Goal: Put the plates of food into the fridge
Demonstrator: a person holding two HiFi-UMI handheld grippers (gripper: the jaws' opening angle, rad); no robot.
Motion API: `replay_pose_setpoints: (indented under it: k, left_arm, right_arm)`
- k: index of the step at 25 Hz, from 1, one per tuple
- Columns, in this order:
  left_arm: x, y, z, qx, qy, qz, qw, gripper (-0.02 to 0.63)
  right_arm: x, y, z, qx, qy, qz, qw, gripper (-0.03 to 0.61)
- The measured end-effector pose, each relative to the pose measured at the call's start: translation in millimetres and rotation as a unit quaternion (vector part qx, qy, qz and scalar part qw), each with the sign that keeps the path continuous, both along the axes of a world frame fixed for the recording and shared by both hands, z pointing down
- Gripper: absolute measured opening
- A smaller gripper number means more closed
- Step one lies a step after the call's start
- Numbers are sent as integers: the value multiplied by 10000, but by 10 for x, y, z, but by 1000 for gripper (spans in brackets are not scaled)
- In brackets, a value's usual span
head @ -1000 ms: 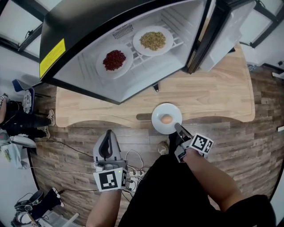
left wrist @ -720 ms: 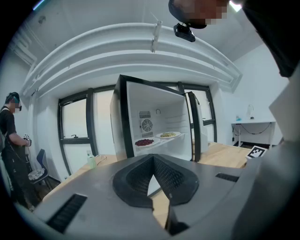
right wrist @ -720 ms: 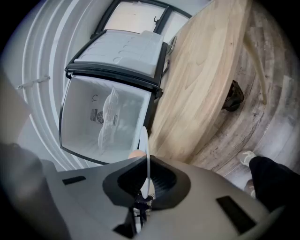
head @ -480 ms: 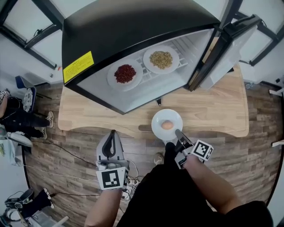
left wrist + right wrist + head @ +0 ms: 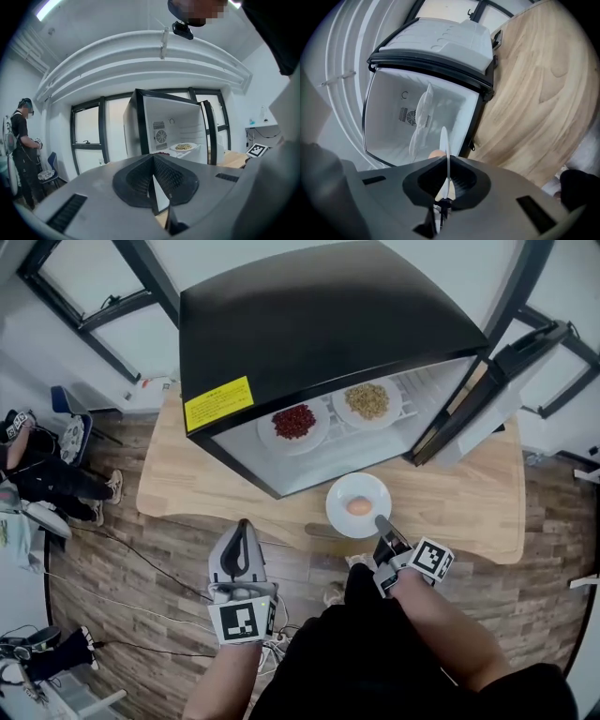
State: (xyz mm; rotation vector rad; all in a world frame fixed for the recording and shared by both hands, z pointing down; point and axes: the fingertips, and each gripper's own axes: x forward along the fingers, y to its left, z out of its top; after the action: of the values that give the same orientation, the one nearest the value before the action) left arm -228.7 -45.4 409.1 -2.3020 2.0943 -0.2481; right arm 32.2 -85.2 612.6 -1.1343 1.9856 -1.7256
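Since 1 second ago, the right claw (image 5: 382, 521) has raised the plate (image 5: 342, 514) from the tabletop (image 5: 469, 512) toward the open fridge (image 5: 328, 324). Its jaws are clamped on the rim.

A red-food plate (image 5: 294, 425) and a yellow-food plate (image 5: 367, 401) are already inside, so this looks like the last delivery.

The left claw (image 5: 242, 526) is closed and empty.

I cannot identify the tan lump (image 5: 358, 506) on the plate. The fridge's top hides most of its interior.

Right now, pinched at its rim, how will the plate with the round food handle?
The plate looks rigid and thin, so it would probably break if dropped. The right gripper holds one edge only, so the plate may droop or twist. The round food sits loose mid-plate and would likely roll on a tilt.
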Motion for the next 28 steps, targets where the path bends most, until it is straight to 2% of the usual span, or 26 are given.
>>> replay_pose_setpoints:
  k: [4, 15, 28]
  left_arm:
    - [-60, -97, -70, 61, -5, -160, 9999, 5]
    - [-268, -358, -118, 47, -57, -623, 9980, 5]
    - [-532, -541, -314, 112, -101, -1071, 9941, 5]
  right_arm:
    - [-90, -231, -66, 66, 93, -207, 9997, 32]
    - [-406, -824, -140, 121, -63, -570, 9983, 32]
    - [-806, -1327, -45, 63, 99, -988, 9950, 32]
